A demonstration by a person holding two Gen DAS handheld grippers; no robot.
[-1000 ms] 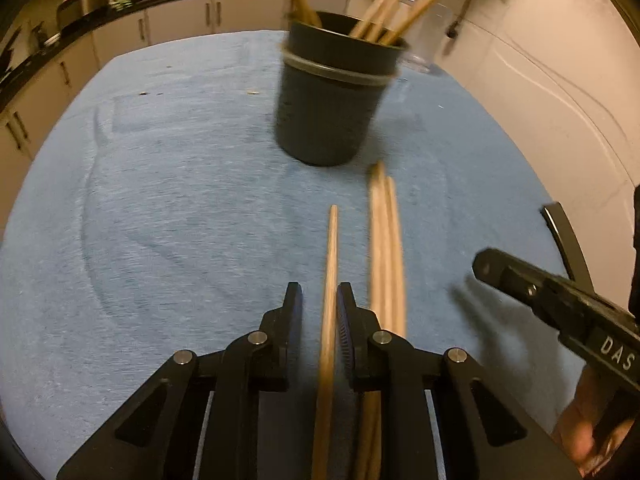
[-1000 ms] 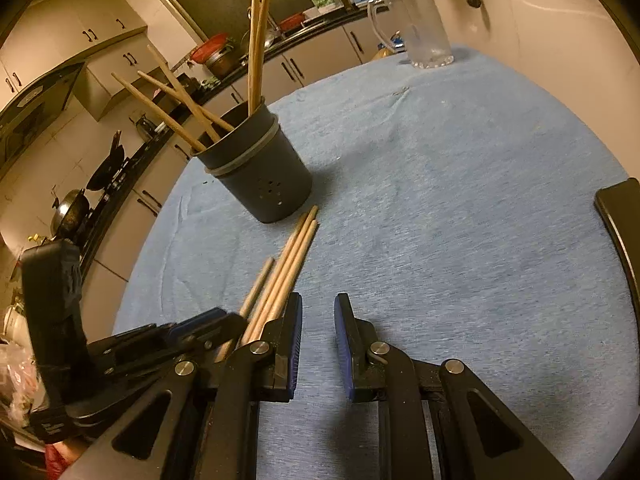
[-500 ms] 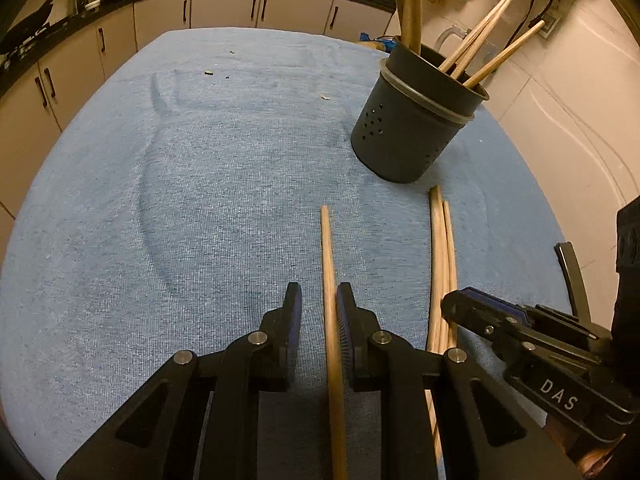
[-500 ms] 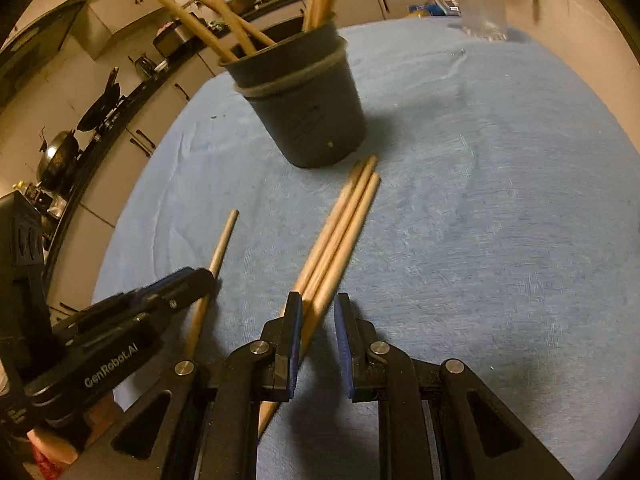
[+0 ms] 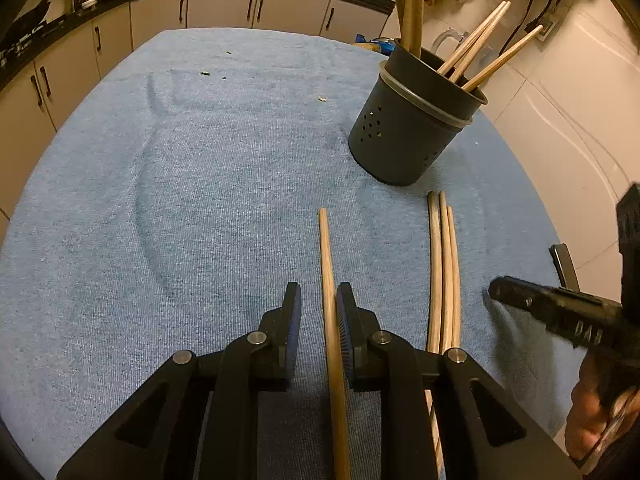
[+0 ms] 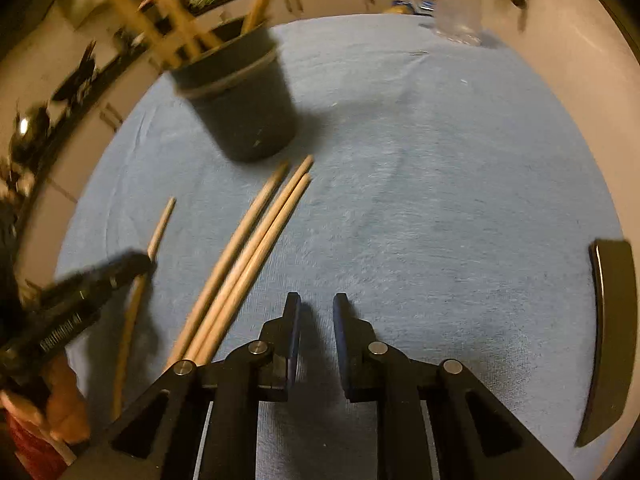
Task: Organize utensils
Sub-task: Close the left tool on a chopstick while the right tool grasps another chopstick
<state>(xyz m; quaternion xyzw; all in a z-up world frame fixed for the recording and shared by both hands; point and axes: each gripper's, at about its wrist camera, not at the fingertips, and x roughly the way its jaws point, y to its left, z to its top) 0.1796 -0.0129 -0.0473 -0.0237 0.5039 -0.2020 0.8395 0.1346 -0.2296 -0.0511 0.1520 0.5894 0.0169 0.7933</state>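
Note:
A dark perforated utensil holder stands on the blue cloth and holds several wooden chopsticks; it also shows, blurred, in the right wrist view. My left gripper is open with one loose chopstick lying between its fingers, against the right finger. Three more chopsticks lie side by side to its right; they also show in the right wrist view. My right gripper is open and empty, just right of those three.
The blue cloth covers the round table. A clear glass jug stands at the far edge. A dark chair back sits at the right. Kitchen cabinets line the back wall.
My right gripper has shifted right, off the three chopsticks, and its view is blurred from motion. My left gripper stays around the single chopstick, with the holder now further right in its view.

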